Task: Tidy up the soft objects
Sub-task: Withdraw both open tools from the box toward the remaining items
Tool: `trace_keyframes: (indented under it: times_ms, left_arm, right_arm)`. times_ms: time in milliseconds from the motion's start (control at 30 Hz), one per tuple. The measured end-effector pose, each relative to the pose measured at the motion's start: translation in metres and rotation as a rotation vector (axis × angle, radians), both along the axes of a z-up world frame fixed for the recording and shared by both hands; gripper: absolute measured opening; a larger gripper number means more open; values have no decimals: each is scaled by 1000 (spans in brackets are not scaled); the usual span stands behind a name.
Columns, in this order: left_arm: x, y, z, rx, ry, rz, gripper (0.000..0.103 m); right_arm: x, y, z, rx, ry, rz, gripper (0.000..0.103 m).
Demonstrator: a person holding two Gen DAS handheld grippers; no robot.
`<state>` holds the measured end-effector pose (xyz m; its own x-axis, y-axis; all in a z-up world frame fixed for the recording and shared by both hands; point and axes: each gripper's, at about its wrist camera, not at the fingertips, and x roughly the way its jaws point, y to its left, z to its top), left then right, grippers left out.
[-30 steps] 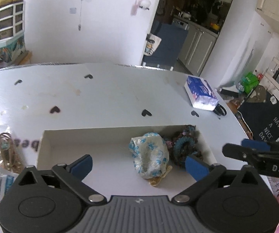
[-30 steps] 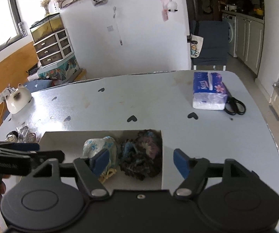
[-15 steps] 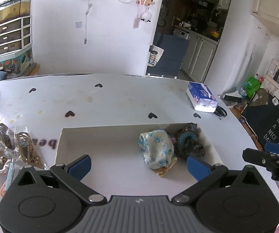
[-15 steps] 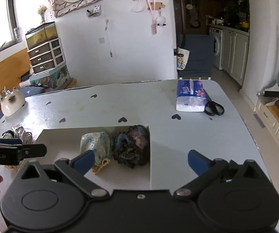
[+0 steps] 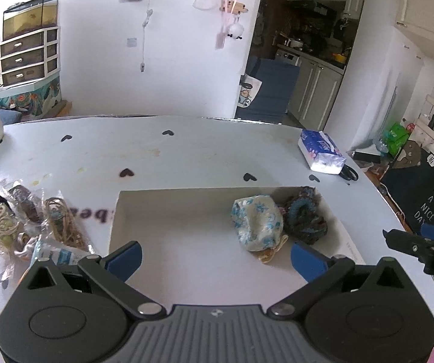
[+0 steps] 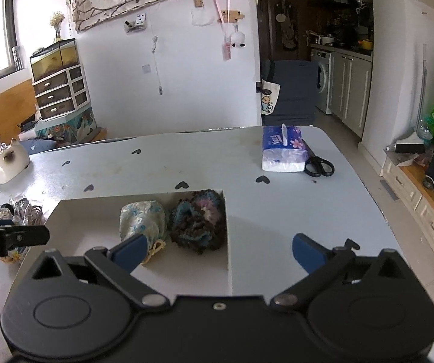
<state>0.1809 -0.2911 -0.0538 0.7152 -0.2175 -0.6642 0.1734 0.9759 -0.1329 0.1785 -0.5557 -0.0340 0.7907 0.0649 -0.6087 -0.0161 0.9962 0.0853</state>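
Observation:
A white shallow box lies on the table. In its right end sit a blue-flowered cloth pouch and a dark crocheted scrunchie, side by side and touching. My left gripper is open and empty, raised above the box's near edge. My right gripper is open and empty, above the box's right wall. Each gripper shows at the edge of the other's view.
Several small packets of cords and hair ties lie left of the box. A tissue pack and black scissors lie at the far right. A ceramic cat stands far left.
Both grippers have pulled back and risen from the box. The right gripper's jaws have opened wider. The pouch and scrunchie stay in the box.

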Motion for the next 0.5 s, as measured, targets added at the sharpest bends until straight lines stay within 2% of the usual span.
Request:
trace_keyframes:
  times_ms: [500]
  left_arm:
    - [-9, 67, 1, -17, -10, 8, 103]
  right_arm:
    - [-8, 58, -1, 13, 22, -41, 103]
